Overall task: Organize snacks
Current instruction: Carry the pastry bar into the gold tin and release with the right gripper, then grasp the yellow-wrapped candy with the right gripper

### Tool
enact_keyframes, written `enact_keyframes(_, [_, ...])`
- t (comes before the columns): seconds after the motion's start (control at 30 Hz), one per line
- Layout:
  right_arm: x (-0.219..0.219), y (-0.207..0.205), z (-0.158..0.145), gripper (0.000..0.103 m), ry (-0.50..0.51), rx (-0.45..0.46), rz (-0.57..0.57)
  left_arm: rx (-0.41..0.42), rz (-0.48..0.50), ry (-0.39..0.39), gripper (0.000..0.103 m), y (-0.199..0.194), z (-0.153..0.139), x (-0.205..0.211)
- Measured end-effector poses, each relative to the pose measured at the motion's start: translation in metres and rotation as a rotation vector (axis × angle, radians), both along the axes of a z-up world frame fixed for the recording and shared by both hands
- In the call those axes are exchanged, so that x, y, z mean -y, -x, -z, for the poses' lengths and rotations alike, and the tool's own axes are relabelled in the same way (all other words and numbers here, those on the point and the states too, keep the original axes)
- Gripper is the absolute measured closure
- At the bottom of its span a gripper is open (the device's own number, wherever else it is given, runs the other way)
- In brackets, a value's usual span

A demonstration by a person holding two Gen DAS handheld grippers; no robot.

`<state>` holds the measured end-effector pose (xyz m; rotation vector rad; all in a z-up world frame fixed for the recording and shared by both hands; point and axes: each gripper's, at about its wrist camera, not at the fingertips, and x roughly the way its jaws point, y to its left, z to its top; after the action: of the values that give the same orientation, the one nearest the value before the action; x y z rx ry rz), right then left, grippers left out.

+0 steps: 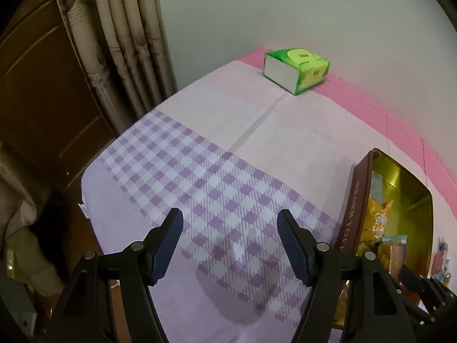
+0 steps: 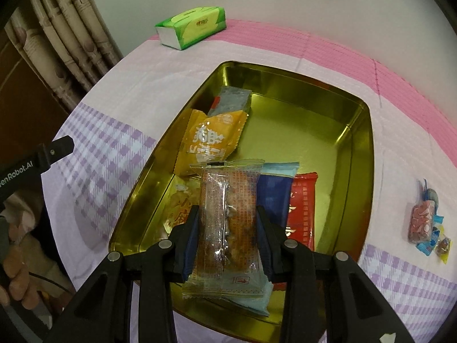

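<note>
My right gripper (image 2: 227, 234) is shut on a clear-wrapped brown pastry packet (image 2: 228, 228), held over the near end of a gold tin box (image 2: 361, 154). Inside the tin lie an orange packet (image 2: 211, 140), a grey packet (image 2: 232, 97), a blue packet (image 2: 275, 194), a red packet (image 2: 302, 208) and a pale yellow packet (image 2: 178, 203). A few small wrapped candies (image 2: 428, 223) lie on the cloth right of the tin. My left gripper (image 1: 230, 243) stands open over the checked cloth, nothing between its fingers, left of the tin box (image 1: 354, 208).
A green tissue pack (image 1: 297, 68), (image 2: 194, 27) rests at the table's far edge by the white wall. Curtains (image 1: 120, 37) and a brown door (image 1: 37, 91) stand to the left. A person's hand (image 2: 17, 280) shows at the lower left.
</note>
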<state>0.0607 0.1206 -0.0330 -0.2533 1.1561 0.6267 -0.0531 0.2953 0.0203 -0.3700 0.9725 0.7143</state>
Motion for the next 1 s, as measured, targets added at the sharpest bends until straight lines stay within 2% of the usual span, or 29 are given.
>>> enact_keyframes(0.3, [0.004,0.002,-0.002,0.065,-0.046,-0.012,-0.002,-0.007,0.02,-0.007,0.034,-0.004,0.002,0.005])
enact_keyframes(0.57, [0.042,0.002,-0.037,0.064,-0.111,0.051,0.043,-0.015,0.031,-0.019,0.034,-0.006,0.002,0.008])
enact_keyframes(0.7, [0.083,-0.007,-0.052,0.064,-0.135,0.086,0.118,-0.017,0.035,-0.024,0.034,-0.006,0.001,0.01])
enact_keyframes(0.8, [0.126,-0.019,-0.058,0.06,-0.115,0.126,0.208,-0.022,0.038,-0.027,0.034,-0.006,0.002,0.011])
enact_keyframes(1.0, [0.23,-0.052,-0.041,0.058,-0.02,0.172,0.424,-0.031,0.048,-0.036,0.034,-0.008,0.002,0.015])
